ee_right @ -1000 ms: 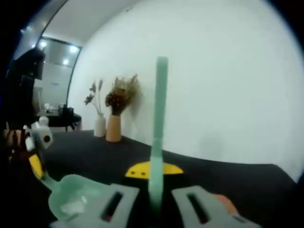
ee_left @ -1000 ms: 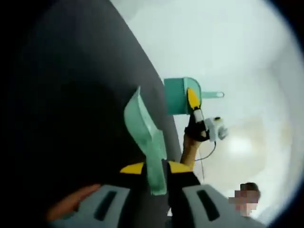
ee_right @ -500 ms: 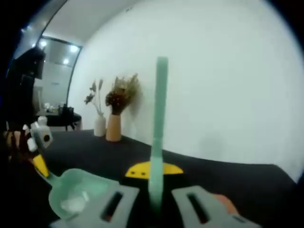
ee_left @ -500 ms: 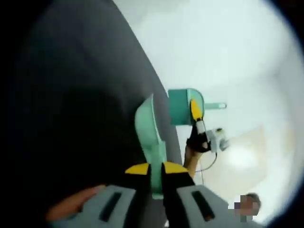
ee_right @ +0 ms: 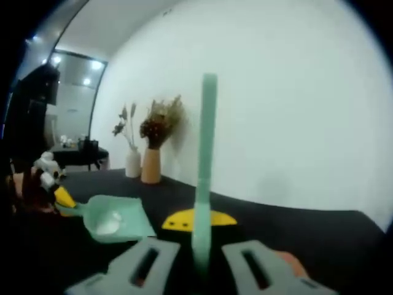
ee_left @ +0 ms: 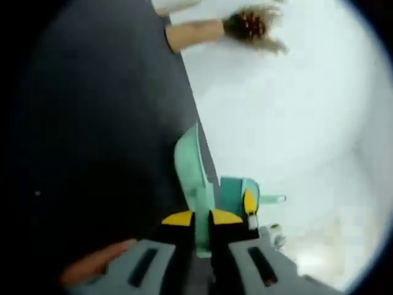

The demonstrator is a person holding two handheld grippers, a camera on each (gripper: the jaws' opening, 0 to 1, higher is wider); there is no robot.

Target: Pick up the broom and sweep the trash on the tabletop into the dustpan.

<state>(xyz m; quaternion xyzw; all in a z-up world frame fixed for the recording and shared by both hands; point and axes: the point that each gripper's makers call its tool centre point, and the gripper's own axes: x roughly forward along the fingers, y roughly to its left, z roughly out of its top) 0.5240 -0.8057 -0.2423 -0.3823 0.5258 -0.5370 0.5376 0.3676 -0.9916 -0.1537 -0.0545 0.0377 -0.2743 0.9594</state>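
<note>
My left gripper (ee_left: 201, 216) is shut on the handle of the light green dustpan (ee_left: 187, 165), which shows edge-on above the black tabletop (ee_left: 92, 123). In the right gripper view the dustpan (ee_right: 116, 216) is held about level at the left, with white trash (ee_right: 110, 222) lying in it and the left gripper (ee_right: 61, 198) behind it. My right gripper (ee_right: 199, 220) is shut on the broom's pale green handle (ee_right: 206, 160), which stands upright. The teal broom head (ee_left: 236, 192) hangs beside the dustpan, with the right gripper (ee_left: 250, 206) on it.
A tan vase with dried flowers (ee_right: 152, 163) and a white vase (ee_right: 132, 163) stand at the table's far edge by the white wall. The tan vase (ee_left: 196, 32) also sits at the top of the left gripper view. A person's fingers (ee_left: 92, 261) hold the left gripper.
The dustpan has risen and levelled out with the trash in it. The left view has swung so the vase came in. The broom handle has stayed put.
</note>
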